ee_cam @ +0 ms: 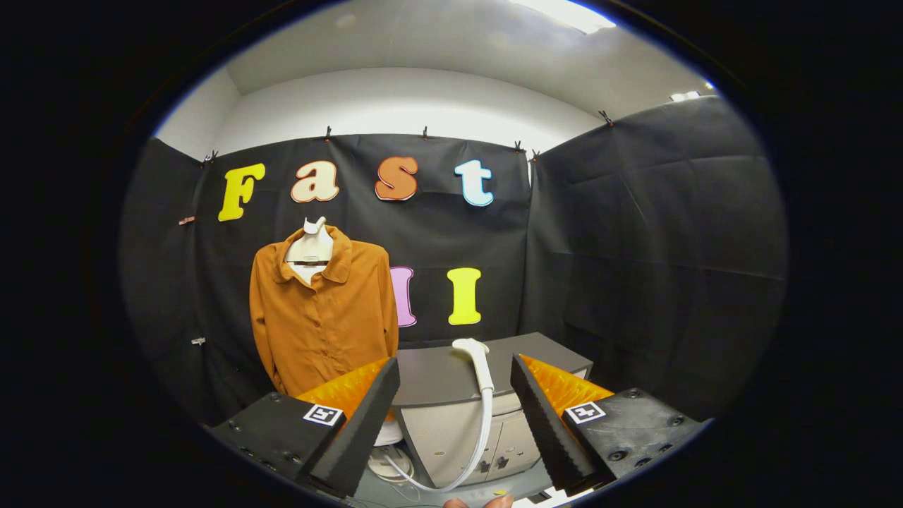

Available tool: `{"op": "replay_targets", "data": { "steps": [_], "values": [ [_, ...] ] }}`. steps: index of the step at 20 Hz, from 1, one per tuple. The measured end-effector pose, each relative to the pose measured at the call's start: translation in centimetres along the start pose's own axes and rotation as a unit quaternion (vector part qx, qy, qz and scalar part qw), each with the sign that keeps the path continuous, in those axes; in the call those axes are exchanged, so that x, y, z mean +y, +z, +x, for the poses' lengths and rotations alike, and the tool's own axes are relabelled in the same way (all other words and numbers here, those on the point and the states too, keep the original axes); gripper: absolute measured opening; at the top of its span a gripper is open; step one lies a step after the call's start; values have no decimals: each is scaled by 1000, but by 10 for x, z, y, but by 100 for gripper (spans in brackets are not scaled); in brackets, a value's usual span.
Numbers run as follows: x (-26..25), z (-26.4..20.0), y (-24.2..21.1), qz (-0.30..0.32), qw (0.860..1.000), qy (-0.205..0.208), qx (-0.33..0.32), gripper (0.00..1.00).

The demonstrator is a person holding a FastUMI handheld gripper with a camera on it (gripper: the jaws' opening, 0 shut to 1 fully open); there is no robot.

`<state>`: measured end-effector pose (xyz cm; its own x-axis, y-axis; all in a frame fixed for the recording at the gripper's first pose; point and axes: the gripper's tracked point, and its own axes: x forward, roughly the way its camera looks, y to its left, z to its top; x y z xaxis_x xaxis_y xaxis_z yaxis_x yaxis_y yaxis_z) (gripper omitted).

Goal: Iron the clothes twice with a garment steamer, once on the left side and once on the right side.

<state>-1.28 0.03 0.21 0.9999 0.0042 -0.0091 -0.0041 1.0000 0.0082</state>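
1. Black cloth walls close in the booth; a grey cabinet (451, 381) stands against the back wall, w/ an orange shirt (321, 310) hung on a hanger to its left.
2. Garment steamer head (478, 363) lies on the cabinet top, white, its hose (483, 437) running off the front edge and down to a base unit (384, 451) low by the cabinet.
3. Gripper (455, 423): fingers spread wide, nothing between them, pinching nothing.
4. Key relation: steamer head sits straight ahead, beyond the fingertips and roughly centred in the gap. Its long axis runs near-vertical in view, i.e. pointing away from the gripper, head end far, hose end near.
5. Shirt is well left of the steamer, beyond the left finger.
6. Pose: gripper held level, aimed at the cabinet; fingertips of a hand (480, 502) peek in below.
7. Judgement: pickup not yet begun; next move prob. straight fwd, closing across the handle.
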Motion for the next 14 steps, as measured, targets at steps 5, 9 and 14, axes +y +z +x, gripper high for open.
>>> {"op": "replay_targets", "data": {
  "steps": [5, 9, 14],
  "values": [
    [2, 15, 2, 4, 1000, 15, 4, 98],
    [-10, 48, -9, 3, 999, 9, 35, 98],
    [-21, 104, -46, 18, 994, 17, 110, 99]
  ]
}}
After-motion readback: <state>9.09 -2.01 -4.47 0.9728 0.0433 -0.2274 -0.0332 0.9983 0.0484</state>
